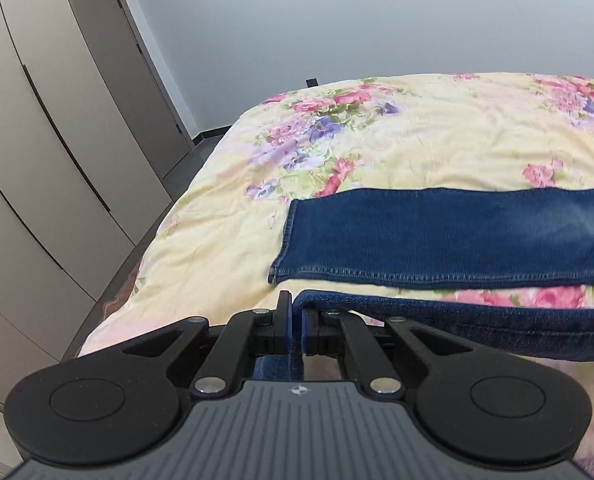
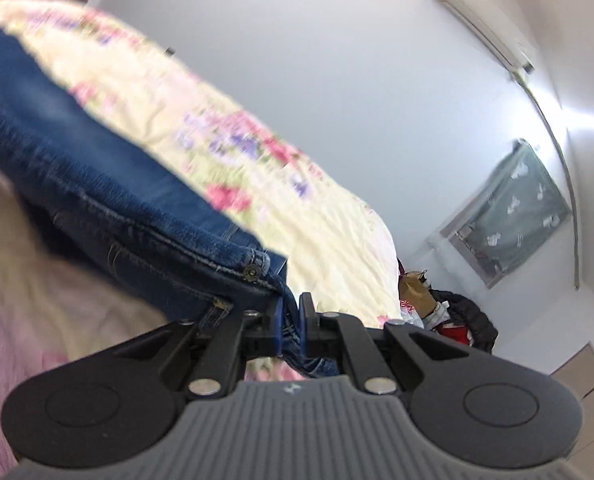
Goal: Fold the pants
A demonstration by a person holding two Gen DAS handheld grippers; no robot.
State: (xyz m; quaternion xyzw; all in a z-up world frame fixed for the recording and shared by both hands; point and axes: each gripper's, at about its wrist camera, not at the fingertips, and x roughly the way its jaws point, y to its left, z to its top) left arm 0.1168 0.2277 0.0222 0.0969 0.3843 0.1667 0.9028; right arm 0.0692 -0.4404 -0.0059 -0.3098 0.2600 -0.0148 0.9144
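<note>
your left gripper [image 1: 296, 312] is pinched tight on the hem end of the near trouser leg, with the denim edge running off to its right, lifted clear of the bed. your right gripper [image 2: 291, 308] is clamped just as narrowly on the waist corner of the jeans [image 2: 97, 184], right below the rivet [image 2: 252, 272] at the pocket seam, and the cloth fans away up and to its left.

just beyond the left gripper, the other leg [image 1: 437, 236] lies flat on the floral quilt [image 1: 417, 144], its hem toward the left and its length running to the right, out of the view.

so the long axis of the jeans runs across in front of you, hems at your left hand, waist at your right.

as for progress, i judge the fold barely begun: you have one long edge raised at both ends, the far leg is untouched, and that edge is not yet laid over it. the lengthwise fold and the shortening folds all remain. the right view is blurred, so finer detail of the waistband is hard to tell.
</note>
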